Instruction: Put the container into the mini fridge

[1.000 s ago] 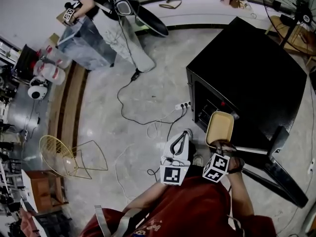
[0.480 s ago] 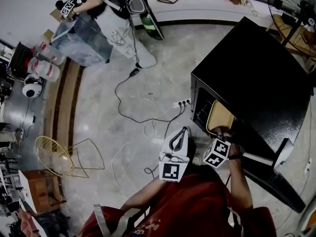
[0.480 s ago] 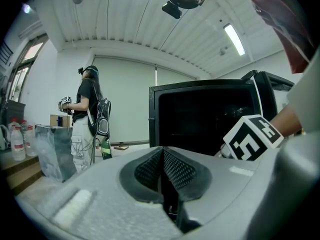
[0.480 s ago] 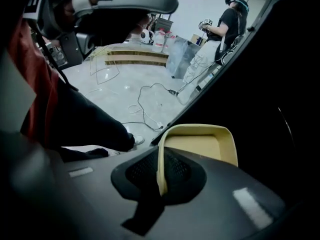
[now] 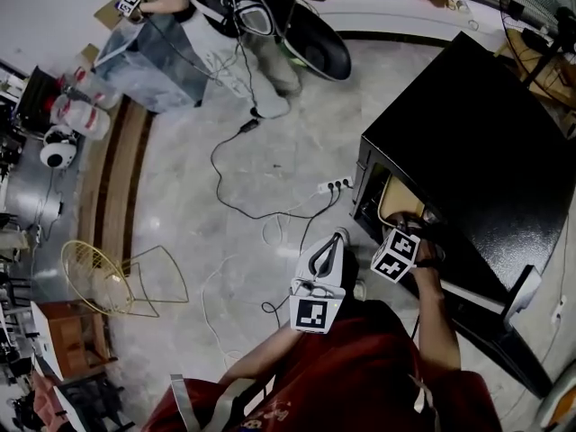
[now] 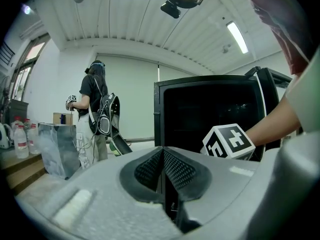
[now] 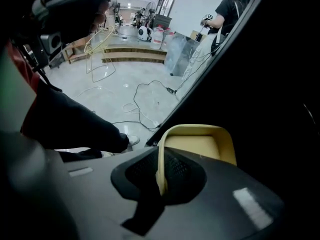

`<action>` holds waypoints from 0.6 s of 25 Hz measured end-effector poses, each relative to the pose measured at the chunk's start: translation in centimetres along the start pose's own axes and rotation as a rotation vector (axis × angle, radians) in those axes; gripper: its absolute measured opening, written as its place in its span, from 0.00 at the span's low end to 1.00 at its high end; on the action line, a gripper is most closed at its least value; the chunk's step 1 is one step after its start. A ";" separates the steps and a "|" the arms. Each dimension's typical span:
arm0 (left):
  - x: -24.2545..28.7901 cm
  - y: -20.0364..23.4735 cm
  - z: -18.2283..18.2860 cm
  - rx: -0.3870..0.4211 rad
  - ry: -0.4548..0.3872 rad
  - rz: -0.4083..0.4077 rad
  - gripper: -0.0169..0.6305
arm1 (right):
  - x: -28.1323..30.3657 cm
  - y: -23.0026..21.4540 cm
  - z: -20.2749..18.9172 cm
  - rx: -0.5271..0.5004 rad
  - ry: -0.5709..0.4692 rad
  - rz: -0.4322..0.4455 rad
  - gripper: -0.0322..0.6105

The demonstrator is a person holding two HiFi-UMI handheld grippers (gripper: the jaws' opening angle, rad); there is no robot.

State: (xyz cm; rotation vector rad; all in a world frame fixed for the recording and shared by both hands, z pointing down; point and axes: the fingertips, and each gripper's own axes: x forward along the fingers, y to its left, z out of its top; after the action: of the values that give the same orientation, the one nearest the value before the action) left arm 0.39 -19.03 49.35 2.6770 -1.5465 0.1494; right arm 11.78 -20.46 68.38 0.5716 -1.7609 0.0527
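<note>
Since the earlier frame, your right gripper (image 5: 407, 232) carried the container (image 5: 393, 203) further into the open mini fridge (image 5: 468, 142).
Its fingers gripped the thin near rim; the yellow container looked light, stiff and smooth, so this rim pinch could let it tilt. Your left gripper (image 5: 337, 236) hung beside you, fingers closed on nothing.

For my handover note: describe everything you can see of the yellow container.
The container is a pale yellow, shallow tub, rectangular with rounded corners. It looks like plastic, and what shows of its inside is empty. The right claw is shut on its near rim, and its far end reaches into the dark opening of the black mini fridge. Whether it rests on a shelf cannot be seen.
</note>
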 end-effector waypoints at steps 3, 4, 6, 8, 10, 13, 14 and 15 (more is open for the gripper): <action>-0.1 0.5 -0.1 -0.011 -0.002 0.014 0.03 | 0.7 -1.2 0.1 -0.003 -0.002 -0.012 0.09; -0.1 0.6 -0.2 -0.012 -0.001 0.017 0.03 | 1.0 -1.6 0.0 0.002 0.001 -0.010 0.09; -0.2 0.8 -0.3 -0.008 0.002 0.020 0.03 | 1.6 -2.2 -0.4 0.014 0.010 -0.008 0.09; -0.3 0.8 -0.6 -0.012 0.006 0.021 0.03 | 2.0 -2.9 -0.7 0.022 0.014 -0.013 0.09; -0.4 0.8 -0.8 -0.016 0.011 0.021 0.03 | 2.4 -3.5 -0.9 0.027 0.018 -0.017 0.09; -0.4 0.8 -1.0 -0.026 0.020 0.021 0.03 | 2.7 -4.7 -0.9 0.045 0.012 -0.031 0.09; -0.3 0.8 -1.0 -0.025 0.020 0.020 0.03 | 2.7 -5.1 -0.9 0.054 0.011 -0.032 0.09; -0.3 0.8 -1.0 -0.022 0.018 0.018 0.03 | 2.8 -5.5 -0.9 0.062 0.010 -0.035 0.09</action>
State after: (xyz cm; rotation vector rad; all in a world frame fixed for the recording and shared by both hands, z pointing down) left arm -0.48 -19.09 50.32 2.6383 -1.5578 0.1563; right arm 14.37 -25.93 69.81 0.6461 -1.7435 0.0857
